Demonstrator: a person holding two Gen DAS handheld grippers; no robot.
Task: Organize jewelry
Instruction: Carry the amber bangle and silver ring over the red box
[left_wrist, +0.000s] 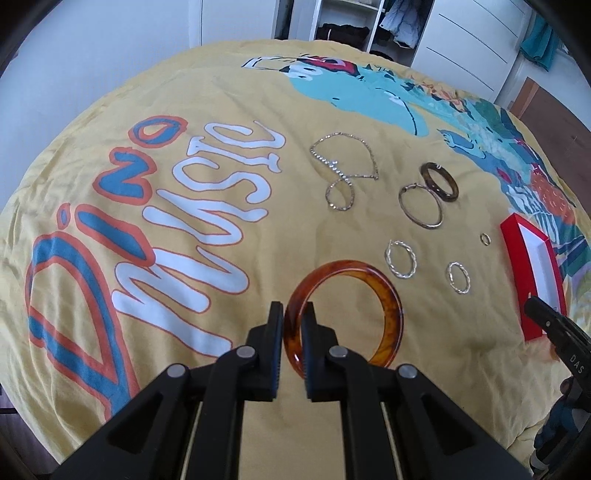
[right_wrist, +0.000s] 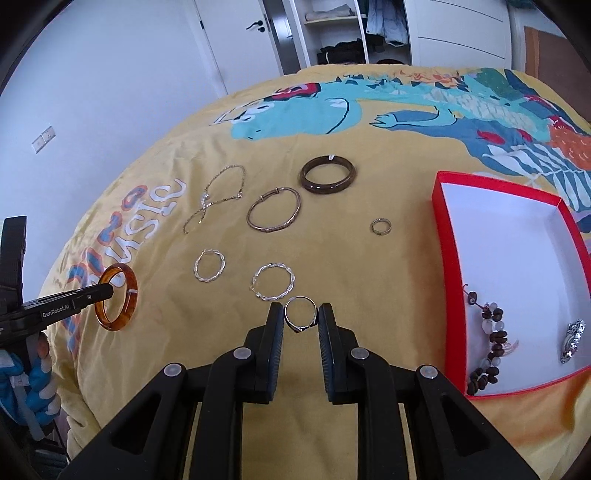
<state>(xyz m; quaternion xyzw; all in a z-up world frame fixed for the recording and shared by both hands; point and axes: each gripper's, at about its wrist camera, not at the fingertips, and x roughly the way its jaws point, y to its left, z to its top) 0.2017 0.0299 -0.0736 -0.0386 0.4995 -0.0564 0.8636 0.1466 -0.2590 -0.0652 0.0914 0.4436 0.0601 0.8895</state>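
With the left tool (left_wrist: 292, 321) pinching the amber bangle (left_wrist: 343, 314) and the right tool (right_wrist: 301, 321) clamping a silver ring (right_wrist: 301, 314), both are lifting pieces off the bed, and next each needs carrying to the red box (right_wrist: 443, 236) at the right edge.

You are looking at two bangles: one amber bangle (left_wrist: 384, 295) and one dark brown bangle (right_wrist: 328, 179). One thin gold bracelet (right_wrist: 274, 214) is lying on the yellow printed bedspread (right_wrist: 369, 258), and one rhinestone chain necklace (right_wrist: 218, 197).

You are counting two twisted silver hoop earrings, one to the left (right_wrist: 209, 266) and one to the right (right_wrist: 273, 281).

Two finger rings are showing: one small band ring (right_wrist: 381, 226) and one signet ring (right_wrist: 301, 314).

One red box (right_wrist: 447, 258) is sitting at the right, holding one beaded bracelet (right_wrist: 489, 343) and one silver brooch-like piece (right_wrist: 572, 339), its exact kind unclear.

Two grippers are showing: left gripper (left_wrist: 293, 325), right gripper (right_wrist: 300, 325).
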